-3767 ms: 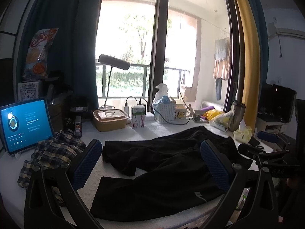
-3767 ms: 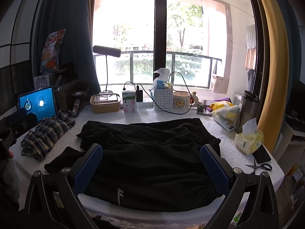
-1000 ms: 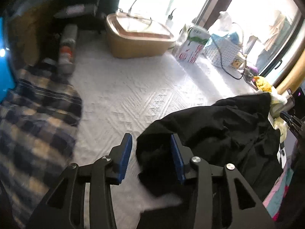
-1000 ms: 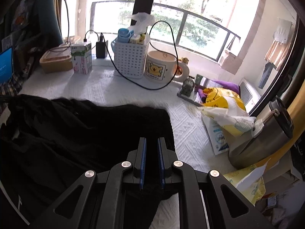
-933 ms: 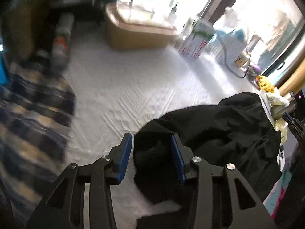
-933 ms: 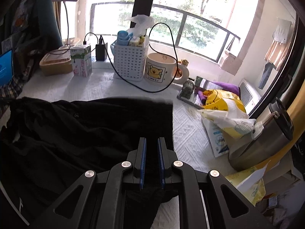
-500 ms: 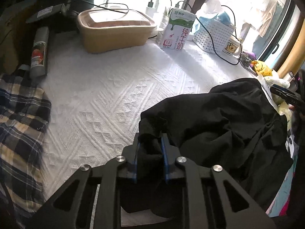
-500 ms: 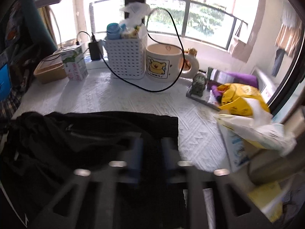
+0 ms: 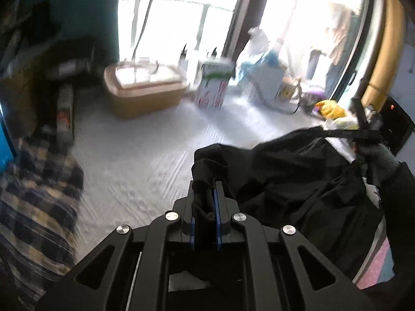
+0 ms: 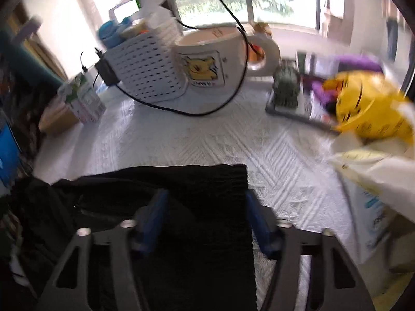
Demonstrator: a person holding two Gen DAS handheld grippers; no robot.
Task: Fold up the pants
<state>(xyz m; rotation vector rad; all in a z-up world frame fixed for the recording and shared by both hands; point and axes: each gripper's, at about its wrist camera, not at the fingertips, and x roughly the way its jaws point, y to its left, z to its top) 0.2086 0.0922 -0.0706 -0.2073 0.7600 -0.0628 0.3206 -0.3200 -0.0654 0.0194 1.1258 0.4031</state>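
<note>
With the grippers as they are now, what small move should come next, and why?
Probably carry the left gripper, shut on a bunch of the black pants, toward the flat end below the open right gripper; the fabric looks bunched, not folded.

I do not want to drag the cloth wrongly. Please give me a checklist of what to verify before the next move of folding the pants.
1. Left gripper shut on the pants: ok.
2. Right gripper gripping the pants: not ok; fingers spread apart over the cloth.
3. White table cover left of the pants bare for laying cloth: ok.
4. Plaid cloth apart from the pants: ok.
5. Black cable off the pants: ok.
6. Pants lying flat: not ok, bunched.
</note>
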